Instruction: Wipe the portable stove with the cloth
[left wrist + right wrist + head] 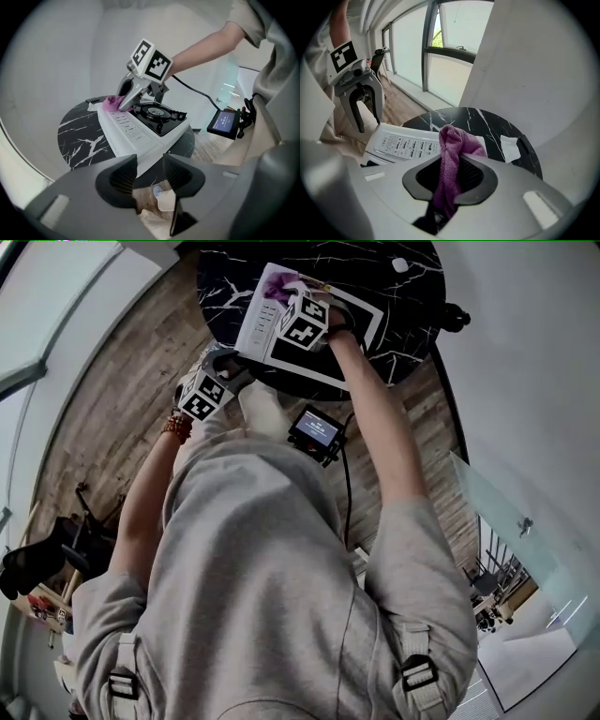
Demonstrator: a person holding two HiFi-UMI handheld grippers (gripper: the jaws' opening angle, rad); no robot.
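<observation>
Right hand-held gripper [451, 163] pressed the purple cloth [454, 145] to the portable stove [401, 143].

The stove sat on the round black marble tabletop [487, 119], toward the edge nearest the person, its black burner side [158, 115] beside a white control strip. The right hand-held gripper's jaws were clamped on the cloth, whose bunched free end lay on the strip's far end. The left hand-held gripper [150, 163] hung just off the tabletop's near edge, over the wood floor [112, 409], jaws apart with nothing between them. A white paper scrap [508, 146] lay near the tabletop's far edge; a small screen [225, 123] showed beside the person.
</observation>
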